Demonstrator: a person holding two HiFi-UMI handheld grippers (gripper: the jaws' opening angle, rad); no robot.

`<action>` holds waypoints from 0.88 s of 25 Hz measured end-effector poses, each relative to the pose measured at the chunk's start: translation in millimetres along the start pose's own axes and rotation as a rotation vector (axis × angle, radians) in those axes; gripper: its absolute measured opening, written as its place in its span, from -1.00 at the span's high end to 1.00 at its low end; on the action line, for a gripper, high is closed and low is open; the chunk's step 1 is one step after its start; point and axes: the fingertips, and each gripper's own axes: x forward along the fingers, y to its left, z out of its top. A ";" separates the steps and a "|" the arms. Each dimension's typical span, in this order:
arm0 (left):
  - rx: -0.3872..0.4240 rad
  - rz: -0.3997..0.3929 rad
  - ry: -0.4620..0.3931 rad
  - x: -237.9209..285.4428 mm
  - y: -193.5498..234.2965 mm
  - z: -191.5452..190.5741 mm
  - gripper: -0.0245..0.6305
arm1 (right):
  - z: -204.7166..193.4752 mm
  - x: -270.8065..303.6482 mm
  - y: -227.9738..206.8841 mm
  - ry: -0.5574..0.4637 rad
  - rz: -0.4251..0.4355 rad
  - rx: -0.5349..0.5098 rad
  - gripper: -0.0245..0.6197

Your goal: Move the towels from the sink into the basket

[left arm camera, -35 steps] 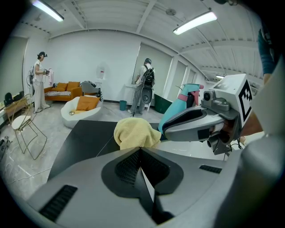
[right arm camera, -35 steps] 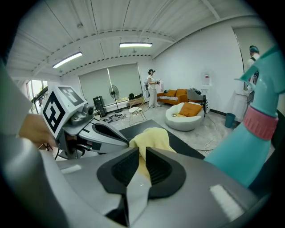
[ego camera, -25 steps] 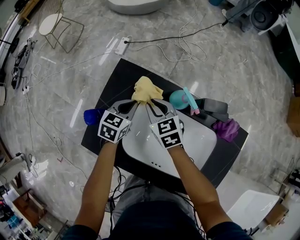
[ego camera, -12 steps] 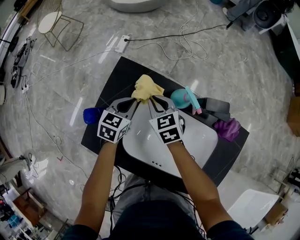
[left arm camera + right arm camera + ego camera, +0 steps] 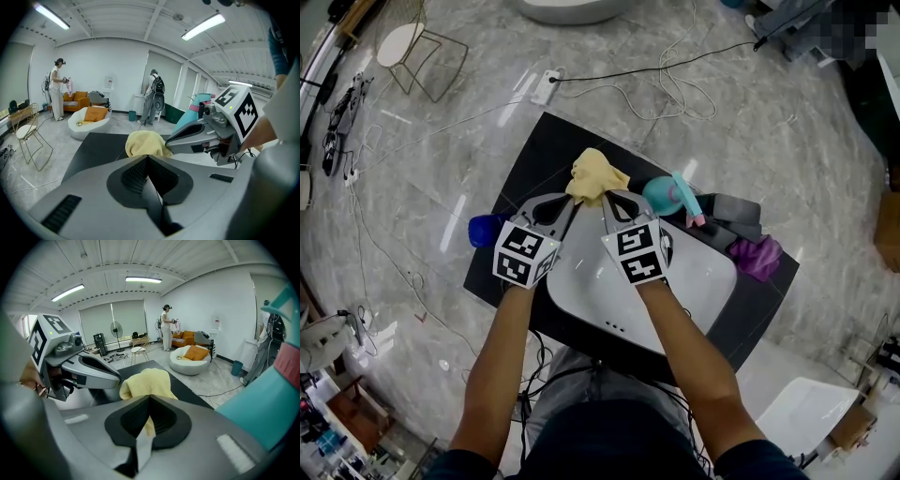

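1 change: right tongs [image 5: 149, 399] just closed on yellow towel [image 5: 145, 380].

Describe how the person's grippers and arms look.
The left gripper and right gripper are alike: pale grey, smoothly tapering jaws with black ribbed pads. Each carries a white cube printed with black square markers. No cables show on them. The arms are bare below short dark blue sleeves.

Head view looks steeply down; gripper views share the towel [image 5: 143, 143]
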 end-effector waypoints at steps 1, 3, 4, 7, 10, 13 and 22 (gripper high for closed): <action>0.000 0.002 -0.008 -2.3 -0.4 2.4 0.91 | 1.2 -1.3 0.6 -0.005 0.000 -0.001 0.90; 0.002 0.007 -0.024 -6.8 -1.0 7.2 0.91 | 4.0 -3.5 2.7 -0.018 0.005 -0.004 0.90; 0.004 0.011 -0.030 -8.6 -0.9 9.1 0.91 | 5.5 -4.6 4.5 -0.027 0.011 -0.007 0.89; 0.013 0.017 -0.019 -9.7 0.5 8.3 0.91 | 8.0 -6.1 11.5 -0.046 0.026 -0.033 0.79; 0.017 0.008 0.012 -6.0 0.6 2.5 0.90 | 6.1 -4.3 15.4 -0.032 0.027 -0.059 0.46; 0.024 0.008 0.027 -0.4 0.4 -1.3 0.73 | 2.8 0.8 14.2 -0.012 0.021 -0.076 0.42; 0.027 0.013 0.081 15.3 1.6 -11.7 0.65 | -4.2 17.5 3.8 0.047 -0.002 -0.128 0.74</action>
